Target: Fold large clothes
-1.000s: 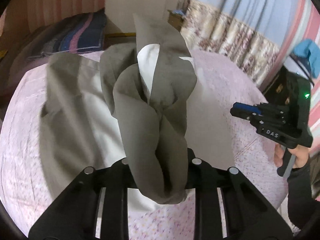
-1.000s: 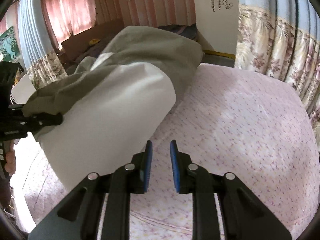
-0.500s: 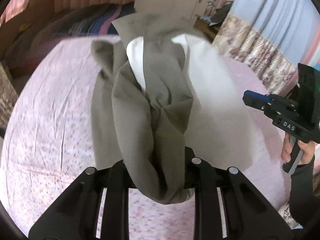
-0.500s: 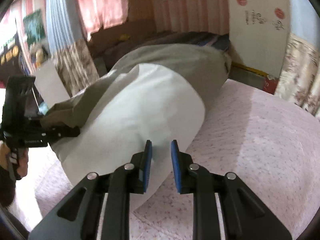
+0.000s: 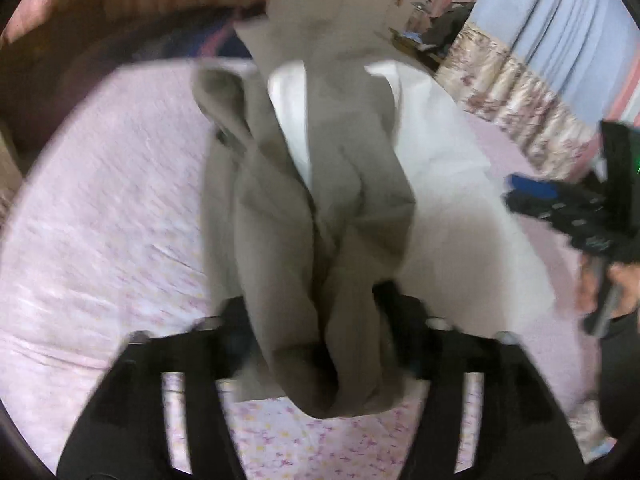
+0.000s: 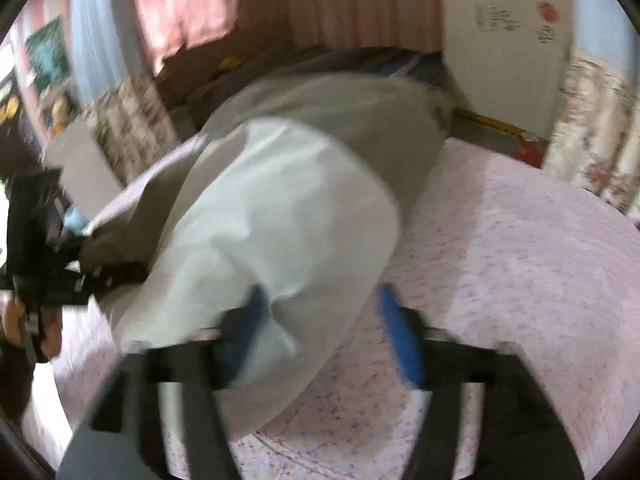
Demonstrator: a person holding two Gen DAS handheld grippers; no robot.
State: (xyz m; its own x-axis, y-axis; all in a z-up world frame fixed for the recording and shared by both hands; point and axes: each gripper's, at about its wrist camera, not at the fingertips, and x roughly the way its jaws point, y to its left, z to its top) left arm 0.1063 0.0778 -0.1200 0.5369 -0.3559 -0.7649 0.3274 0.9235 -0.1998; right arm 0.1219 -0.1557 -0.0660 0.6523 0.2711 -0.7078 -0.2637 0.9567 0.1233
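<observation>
Garment (image 5: 328, 200): one large grey-brown piece with a white lining, bunched lengthwise on the bed (image 5: 100, 208). In your left wrist view its long axis ran from your left gripper (image 5: 312, 320) away toward the far end of the bed; the near end hung in a thick fold, the far end lay on the pink flowered sheet. The white lining (image 6: 280, 216) faced the right side of the bed, toward your right gripper (image 6: 320, 312).

Left gripper: its jaws had just been opening and stood spread. The grey fold hung between the fingers (image 5: 404, 320), filling most of the gap; blur kept you from telling whether it touched the pads.

Right gripper: its jaws had just been opening and stood wide. The white edge of the garment lay against the left blue pad (image 6: 252, 312), clear of the right pad, over the near side of the bed.

Your hand (image 5: 624, 292) showed beyond the bed's right edge.
</observation>
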